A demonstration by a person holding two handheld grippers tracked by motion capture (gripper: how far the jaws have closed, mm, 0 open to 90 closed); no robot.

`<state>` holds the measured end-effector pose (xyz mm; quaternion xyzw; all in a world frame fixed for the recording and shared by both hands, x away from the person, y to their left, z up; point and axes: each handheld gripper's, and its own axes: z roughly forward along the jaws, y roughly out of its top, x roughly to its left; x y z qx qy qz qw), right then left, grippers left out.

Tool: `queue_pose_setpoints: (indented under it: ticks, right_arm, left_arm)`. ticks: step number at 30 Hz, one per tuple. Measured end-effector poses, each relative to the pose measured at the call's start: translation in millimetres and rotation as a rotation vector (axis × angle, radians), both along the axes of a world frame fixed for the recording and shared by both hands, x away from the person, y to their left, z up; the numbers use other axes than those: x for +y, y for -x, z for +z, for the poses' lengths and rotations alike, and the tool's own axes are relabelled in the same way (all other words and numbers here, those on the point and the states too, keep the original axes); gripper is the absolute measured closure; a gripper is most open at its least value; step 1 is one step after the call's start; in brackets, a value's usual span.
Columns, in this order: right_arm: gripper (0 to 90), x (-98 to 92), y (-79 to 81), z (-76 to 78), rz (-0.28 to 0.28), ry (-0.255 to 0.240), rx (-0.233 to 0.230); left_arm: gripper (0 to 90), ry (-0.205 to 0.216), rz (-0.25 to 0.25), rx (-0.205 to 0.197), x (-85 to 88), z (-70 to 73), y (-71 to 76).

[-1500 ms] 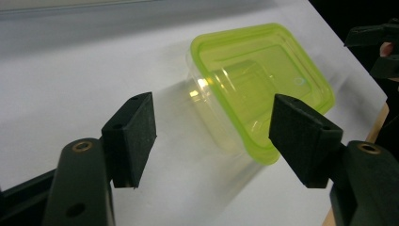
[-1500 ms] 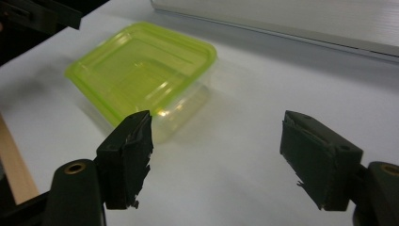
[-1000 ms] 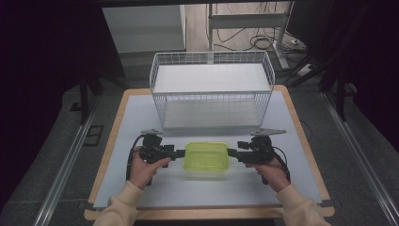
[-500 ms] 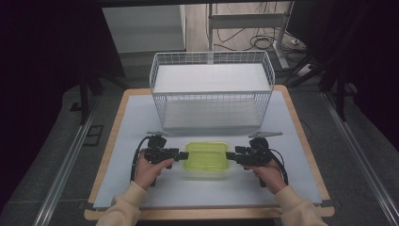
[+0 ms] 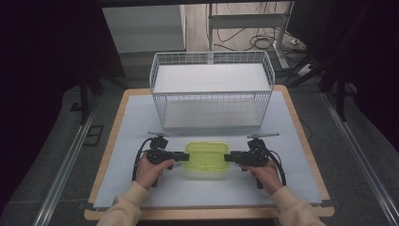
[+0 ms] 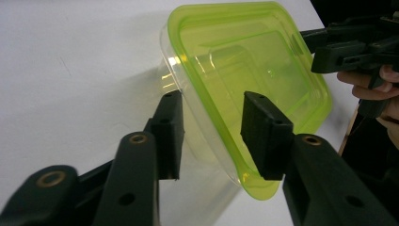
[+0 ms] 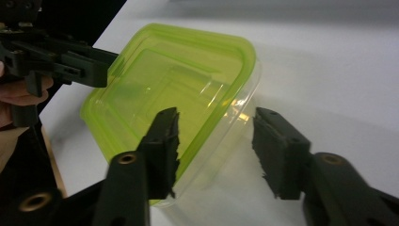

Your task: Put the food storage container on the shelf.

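- A clear box with a green lid (image 5: 205, 158) sits on the white surface (image 5: 141, 122), in front of a wire basket (image 5: 211, 94).
- The left tongs (image 6: 209, 134) are spread wide around the box's left end.
- The right tongs (image 7: 216, 146) gape around its right end.
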<state>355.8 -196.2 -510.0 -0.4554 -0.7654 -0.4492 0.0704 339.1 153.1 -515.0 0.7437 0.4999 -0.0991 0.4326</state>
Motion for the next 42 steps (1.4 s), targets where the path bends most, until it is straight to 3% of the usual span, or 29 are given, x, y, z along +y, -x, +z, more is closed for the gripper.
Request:
queue_pose_setpoints:
  ticks: [6, 10, 12, 15, 17, 20, 29, 42]
  right_arm:
    - [65.5, 3.1, -2.4, -5.8, -0.005, -0.030, 0.050]
    - [69.3, 0.3, -2.5, -4.7, -0.011, -0.052, 0.067]
    - [74.0, -3.2, -1.5, -2.9, -0.021, -0.085, 0.085]
    - [79.3, -6.6, 0.3, 1.3, -0.036, -0.121, 0.102]
    - [81.2, -7.9, 1.4, 3.7, -0.037, -0.140, 0.098]
    - [81.2, -7.1, 3.1, 5.1, -0.034, -0.128, 0.080]
    - [81.1, -7.4, 6.0, 10.6, -0.022, -0.136, 0.068]
    - [81.1, -7.2, 10.9, 24.0, -0.016, -0.145, 0.006]
  left_arm:
    - [69.0, 0.049, 0.009, 0.021, 0.5, -3.9, -0.8]
    - [71.6, 0.050, -0.003, 0.015, 0.7, -1.5, 1.9]
    - [73.9, 0.072, -0.003, 0.007, 0.3, 2.1, 5.5]
    - [78.4, 0.071, -0.017, -0.009, 1.1, 5.5, 8.5]
    - [80.7, 0.058, -0.010, -0.025, 0.3, 6.8, 10.3]
    - [80.8, 0.042, -0.011, -0.042, -0.6, 8.7, 13.0]
    - [80.9, 0.058, -0.014, -0.064, 1.2, 13.3, 17.0]
    - [81.0, 0.068, -0.010, -0.111, 2.1, 26.3, 21.4]
